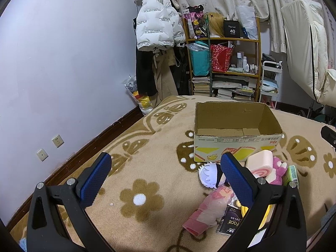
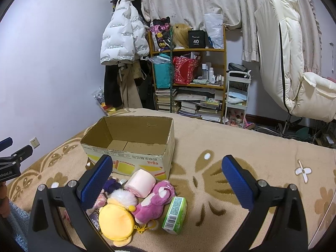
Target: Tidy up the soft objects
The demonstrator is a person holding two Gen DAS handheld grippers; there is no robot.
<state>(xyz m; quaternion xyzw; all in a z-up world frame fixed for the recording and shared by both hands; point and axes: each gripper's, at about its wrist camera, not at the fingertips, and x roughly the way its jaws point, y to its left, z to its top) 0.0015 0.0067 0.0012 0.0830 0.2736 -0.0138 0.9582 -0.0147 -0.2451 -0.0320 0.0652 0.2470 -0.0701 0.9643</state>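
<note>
From the left wrist view, the left gripper (image 1: 166, 175) hangs above the blanket (image 1: 147, 147) with fingers spread wide and nothing between them. The cardboard box (image 1: 237, 145) stands open and empty, probably waiting for the toys.

From the right wrist view, the right gripper (image 2: 167, 178) is also spread wide and empty. The pink plush (image 2: 154, 201), yellow pouch (image 2: 114, 220) and pink roll (image 2: 140, 182) lie piled just before the box.

Open cardboard box (image 2: 128, 147) is clear inside; the toy pile (image 2: 147, 201) crowds its near side; blanket (image 2: 241, 142) right lies bare
</note>
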